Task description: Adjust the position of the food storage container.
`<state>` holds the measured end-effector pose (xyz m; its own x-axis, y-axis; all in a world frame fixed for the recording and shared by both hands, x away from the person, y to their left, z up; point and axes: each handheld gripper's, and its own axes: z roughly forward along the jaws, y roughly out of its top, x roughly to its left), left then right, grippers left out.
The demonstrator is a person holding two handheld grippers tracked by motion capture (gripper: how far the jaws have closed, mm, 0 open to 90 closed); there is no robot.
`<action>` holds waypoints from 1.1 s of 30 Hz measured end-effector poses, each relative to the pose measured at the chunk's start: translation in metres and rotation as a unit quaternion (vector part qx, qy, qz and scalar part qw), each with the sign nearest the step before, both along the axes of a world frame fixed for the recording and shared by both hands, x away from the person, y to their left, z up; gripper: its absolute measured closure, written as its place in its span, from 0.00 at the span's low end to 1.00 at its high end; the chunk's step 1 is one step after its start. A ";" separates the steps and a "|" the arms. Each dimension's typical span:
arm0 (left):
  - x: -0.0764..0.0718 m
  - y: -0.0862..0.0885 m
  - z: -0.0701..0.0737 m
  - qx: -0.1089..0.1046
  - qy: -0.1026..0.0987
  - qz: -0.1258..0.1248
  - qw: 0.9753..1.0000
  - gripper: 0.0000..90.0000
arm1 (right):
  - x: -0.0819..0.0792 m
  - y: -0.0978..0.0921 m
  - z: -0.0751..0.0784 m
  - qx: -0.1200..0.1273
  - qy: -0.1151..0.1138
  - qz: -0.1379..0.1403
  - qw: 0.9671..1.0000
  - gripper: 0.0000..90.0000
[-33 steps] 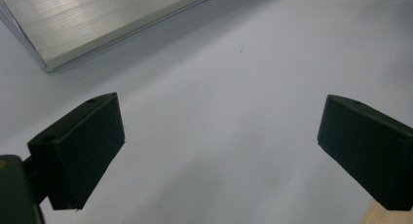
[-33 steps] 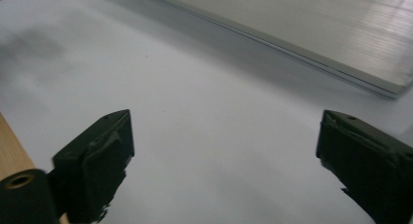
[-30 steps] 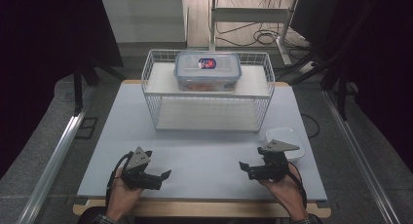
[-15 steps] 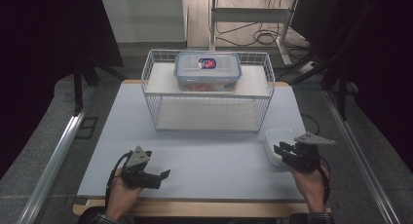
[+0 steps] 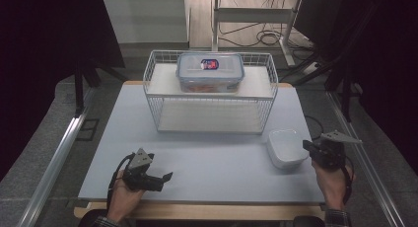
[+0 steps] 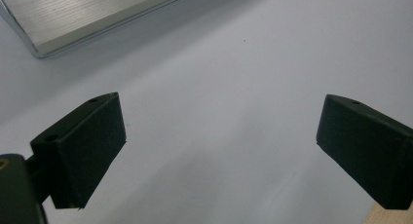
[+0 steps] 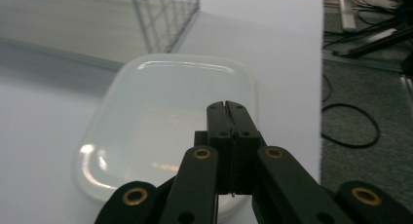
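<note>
Right gripper view: closed right claw (image 7: 228,105) over white lid (image 7: 146,117).

A white, translucent plastic container (image 5: 286,147) with rounded corners sits flat on the table at about 4 o'clock from the table's middle, near the right edge. It is a shallow rounded rectangle with a glossy, smooth top surface (image 7: 165,121) that catches light along its rim. Its far end lies just beside the wire basket's (image 5: 209,96) front right corner, at the container's 11 o'clock.
</note>
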<state>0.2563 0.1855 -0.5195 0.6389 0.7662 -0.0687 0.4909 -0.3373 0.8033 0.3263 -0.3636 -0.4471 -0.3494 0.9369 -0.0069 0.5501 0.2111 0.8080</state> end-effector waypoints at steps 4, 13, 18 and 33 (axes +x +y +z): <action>0.000 0.000 -0.001 0.001 0.002 0.001 1.000 0.04 | 0.008 -0.011 -0.003 -0.008 0.000 -0.016 1.000 0.99; 0.002 0.000 -0.002 0.001 0.006 0.002 1.000 0.04 | 0.033 -0.016 -0.013 -0.018 0.014 -0.014 1.000 0.99; 0.002 0.000 -0.002 0.002 0.009 0.003 1.000 0.04 | 0.054 -0.016 -0.022 -0.018 0.031 -0.003 0.999 0.99; 0.002 0.000 -0.002 0.002 0.010 0.003 1.000 0.05 | 0.046 0.009 -0.026 -0.004 0.057 0.040 0.998 0.99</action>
